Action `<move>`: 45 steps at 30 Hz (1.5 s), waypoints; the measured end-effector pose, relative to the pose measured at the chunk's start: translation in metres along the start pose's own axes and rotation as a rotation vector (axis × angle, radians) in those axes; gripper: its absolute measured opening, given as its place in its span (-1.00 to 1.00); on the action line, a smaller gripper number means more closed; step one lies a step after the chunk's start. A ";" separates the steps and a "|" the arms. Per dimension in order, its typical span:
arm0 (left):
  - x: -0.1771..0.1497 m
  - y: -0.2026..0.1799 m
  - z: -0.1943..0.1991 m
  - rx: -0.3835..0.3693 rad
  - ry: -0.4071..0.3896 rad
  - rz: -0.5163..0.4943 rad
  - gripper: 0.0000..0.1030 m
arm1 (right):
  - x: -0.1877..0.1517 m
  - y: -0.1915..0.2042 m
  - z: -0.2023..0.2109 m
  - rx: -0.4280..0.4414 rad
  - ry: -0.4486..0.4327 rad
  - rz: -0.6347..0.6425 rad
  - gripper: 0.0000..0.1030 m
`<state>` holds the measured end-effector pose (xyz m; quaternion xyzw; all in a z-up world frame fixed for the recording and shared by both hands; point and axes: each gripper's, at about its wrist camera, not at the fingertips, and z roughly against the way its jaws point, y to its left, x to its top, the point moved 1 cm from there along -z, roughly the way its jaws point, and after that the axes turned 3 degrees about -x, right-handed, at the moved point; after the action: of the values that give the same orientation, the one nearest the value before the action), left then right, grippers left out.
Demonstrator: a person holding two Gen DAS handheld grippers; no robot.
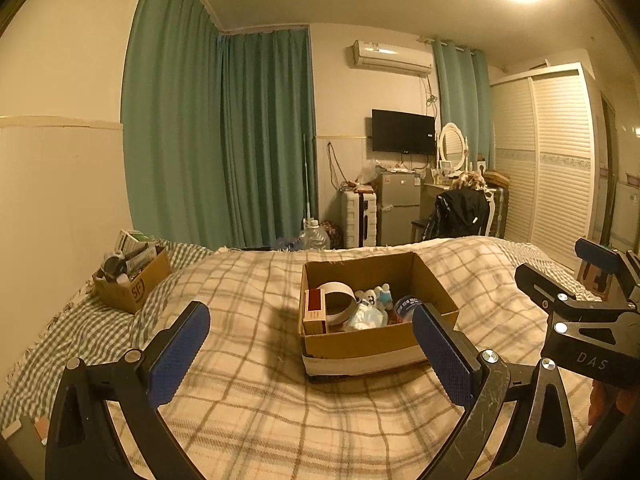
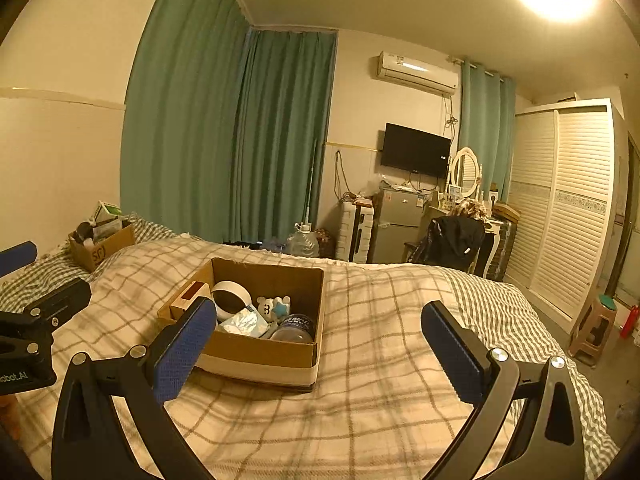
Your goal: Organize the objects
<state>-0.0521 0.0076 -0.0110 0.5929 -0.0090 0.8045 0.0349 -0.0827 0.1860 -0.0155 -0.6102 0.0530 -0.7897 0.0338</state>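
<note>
Green curtains (image 1: 216, 136) and a louvred white wardrobe (image 1: 560, 152) close in a dim bedroom, and most of both views is taken up by a bed under a plaid blanket (image 1: 248, 400). On the blanket, near the middle, sits an open cardboard box (image 1: 360, 344) with its flaps gone or folded, so its contents can be reached from above. Inside it lie a red-and-cream carton (image 1: 314, 310) stood against the left wall, a roll of wide tape (image 1: 340, 300) leaning beside it, a small white toy bear (image 2: 274, 306), a crumpled plastic packet (image 2: 244, 322) and a dark jar with a printed lid (image 2: 298, 326) (the label is too small to read).

A second, smaller cardboard box (image 1: 132, 284) stands well apart at the left edge of the bed, already crammed with cartons and a dark round thing; it looks like the other end of the sorting job.

The left gripper (image 1: 312, 356) hangs just short of the open box with its blue pads spread wide and nothing between them. The right gripper (image 2: 320, 356) is likewise spread wide and empty, off to the box's right over bare blanket. Both seem poised for a first pick, so I judge that the sorting is barely begun, if at all.
</note>
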 end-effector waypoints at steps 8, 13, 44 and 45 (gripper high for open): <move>-0.003 0.002 -0.003 0.002 0.017 0.007 1.00 | 0.000 0.000 0.002 -0.003 -0.006 -0.004 0.99; -0.003 0.001 -0.004 0.002 0.019 0.003 1.00 | 0.000 -0.002 0.001 -0.002 -0.005 -0.009 0.99; -0.005 0.004 -0.007 0.002 0.047 0.021 1.00 | -0.002 0.000 0.000 -0.004 0.015 -0.014 0.99; -0.006 0.004 -0.007 0.003 0.046 0.021 1.00 | -0.002 0.000 0.000 -0.004 0.016 -0.014 0.99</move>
<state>-0.0570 0.0035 -0.0182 0.5742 -0.0132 0.8182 0.0260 -0.0826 0.1863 -0.0171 -0.6042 0.0508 -0.7948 0.0267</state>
